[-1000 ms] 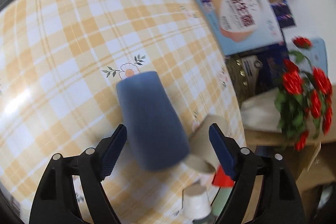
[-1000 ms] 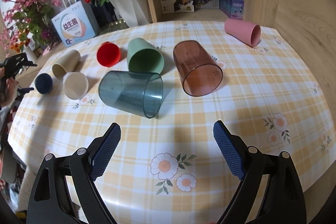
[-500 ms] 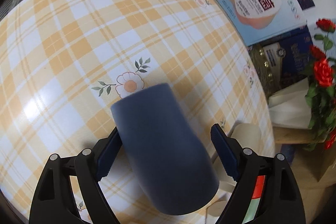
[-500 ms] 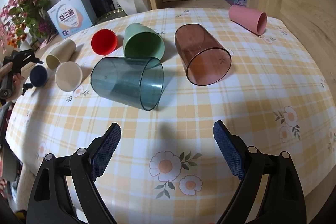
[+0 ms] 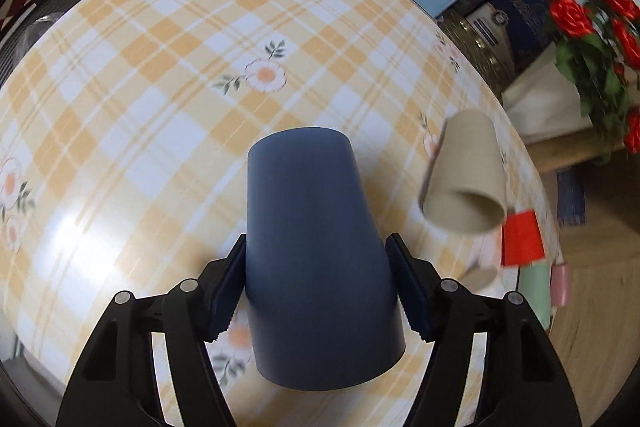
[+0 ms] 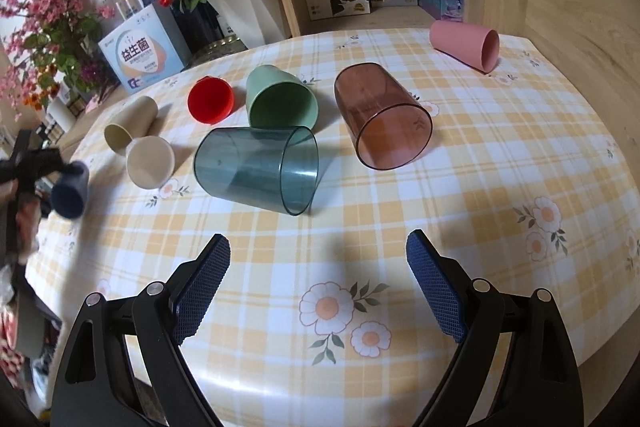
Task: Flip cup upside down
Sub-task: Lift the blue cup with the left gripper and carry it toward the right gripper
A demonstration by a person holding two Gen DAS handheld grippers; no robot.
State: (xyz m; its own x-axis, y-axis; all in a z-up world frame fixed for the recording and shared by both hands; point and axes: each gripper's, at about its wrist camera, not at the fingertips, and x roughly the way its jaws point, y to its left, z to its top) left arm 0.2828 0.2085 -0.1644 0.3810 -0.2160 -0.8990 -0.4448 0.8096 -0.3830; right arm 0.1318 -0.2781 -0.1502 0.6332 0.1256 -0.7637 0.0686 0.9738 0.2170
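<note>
Two left gripper [image 5: 316,289] fingers [image 5: 224,297] clamped the dark blue plastic cup [image 5: 316,247] mid-wall; rotation should finish rim-down above the checked surface [image 5: 160,87]. Right gripper [image 6: 318,285] stood wide, empty.

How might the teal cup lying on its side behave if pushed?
The teal cup probably rolls, since it lies on its round wall. It may curve rather than go straight, as it tapers. It looks like thin clear plastic, so likely light.
</note>
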